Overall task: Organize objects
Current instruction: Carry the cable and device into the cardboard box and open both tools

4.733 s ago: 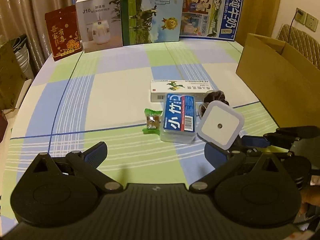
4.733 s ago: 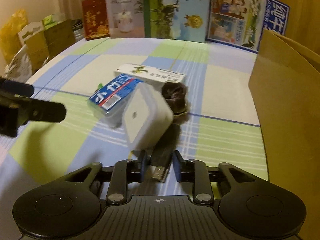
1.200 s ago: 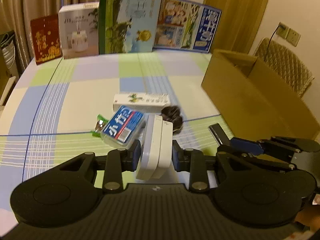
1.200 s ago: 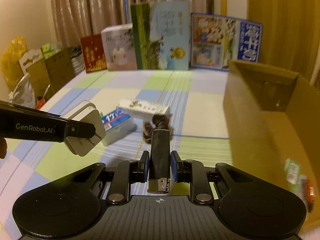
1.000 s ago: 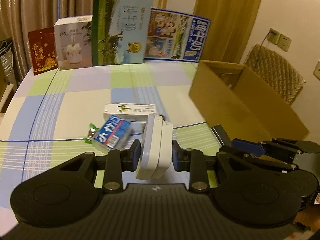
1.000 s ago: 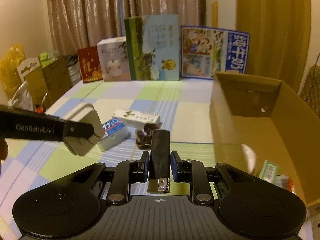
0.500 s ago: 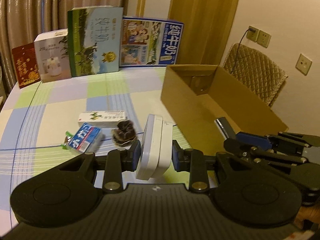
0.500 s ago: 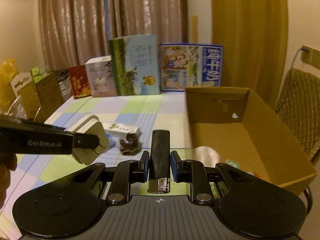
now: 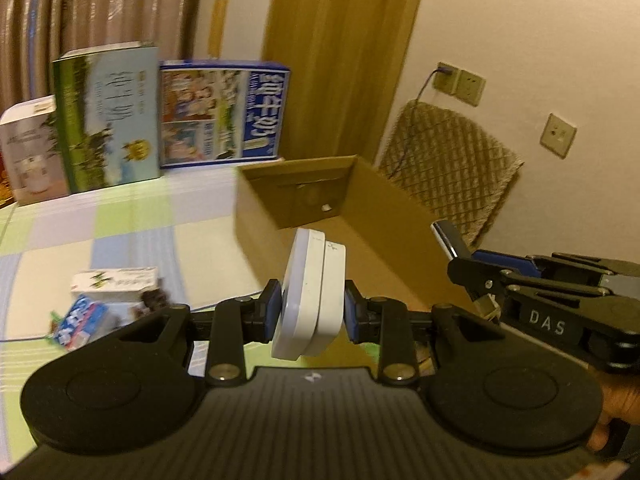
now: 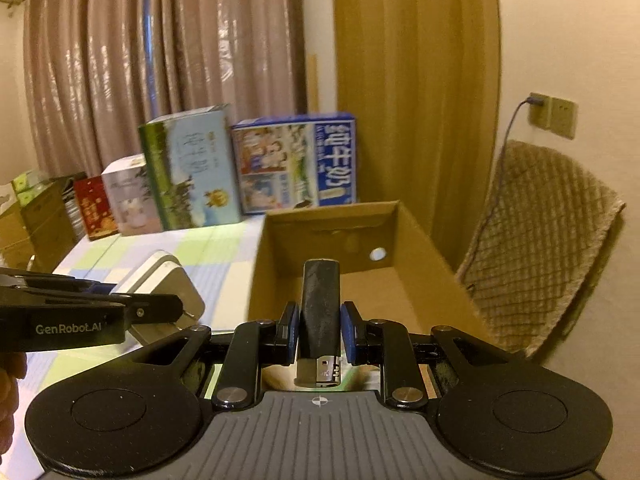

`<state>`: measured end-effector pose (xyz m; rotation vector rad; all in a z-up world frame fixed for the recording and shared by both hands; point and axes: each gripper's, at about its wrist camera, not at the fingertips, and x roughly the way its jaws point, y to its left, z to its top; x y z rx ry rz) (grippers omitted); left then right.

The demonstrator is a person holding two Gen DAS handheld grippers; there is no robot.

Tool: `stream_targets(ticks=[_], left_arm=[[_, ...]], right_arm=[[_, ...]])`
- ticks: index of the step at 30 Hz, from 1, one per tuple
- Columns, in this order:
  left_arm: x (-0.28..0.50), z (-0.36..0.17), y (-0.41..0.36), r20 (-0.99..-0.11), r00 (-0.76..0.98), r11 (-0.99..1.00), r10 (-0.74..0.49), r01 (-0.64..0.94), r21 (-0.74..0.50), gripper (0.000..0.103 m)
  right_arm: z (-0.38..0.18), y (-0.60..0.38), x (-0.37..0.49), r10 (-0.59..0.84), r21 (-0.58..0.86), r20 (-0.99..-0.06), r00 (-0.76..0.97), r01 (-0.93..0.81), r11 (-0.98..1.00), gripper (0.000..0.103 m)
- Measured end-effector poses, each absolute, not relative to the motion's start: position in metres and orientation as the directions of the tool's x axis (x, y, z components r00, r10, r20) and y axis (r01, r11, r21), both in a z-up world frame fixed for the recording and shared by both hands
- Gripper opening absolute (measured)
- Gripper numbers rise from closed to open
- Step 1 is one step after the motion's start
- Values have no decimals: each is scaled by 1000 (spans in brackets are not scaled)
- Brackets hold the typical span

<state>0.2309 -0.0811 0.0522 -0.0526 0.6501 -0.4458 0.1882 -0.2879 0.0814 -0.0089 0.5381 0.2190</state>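
1. Left wrist view: the left gripper [image 9: 309,307] has its jaws clamped on a white plug [image 9: 310,300], held on edge. Ahead of the jaws is an open cardboard box [image 9: 320,200]; to their left, small packets [image 9: 112,280] lie on the desk [image 9: 132,216].
2. Right wrist view: the right gripper [image 10: 319,329] has its jaws clamped on a black lighter [image 10: 320,304], upright, in front of the box [image 10: 332,216].
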Motion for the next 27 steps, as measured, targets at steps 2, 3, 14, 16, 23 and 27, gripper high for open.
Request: stream_targets(ticks=[2, 3, 14, 16, 23, 27], left_arm=[[234, 54, -94, -569, 699, 897, -433, 399, -192, 27], [235, 54, -101, -568, 695, 893, -440, 406, -194, 27], [263, 44, -158, -568, 660, 860, -492, 471, -197, 27], [269, 40, -161, -572, 656, 859, -493, 470, -201, 27], [284, 32, -163, -574, 651, 862, -496, 451, -234, 37], [287, 34, -153, -574, 663, 873, -481, 426, -239, 37]], right_arm=[[83, -296, 190, 193, 45, -508, 839, -198, 979, 19], [83, -300, 191, 187, 43, -508, 841, -192, 980, 19], [76, -349, 205, 119, 48, -523, 844, -110, 993, 19], [73, -356, 208, 112, 56, -528, 842, -97, 994, 19], [62, -369, 218, 117, 84, -551, 826, -84, 993, 19], [59, -365, 219, 133, 92, -556, 821, -98, 991, 19]])
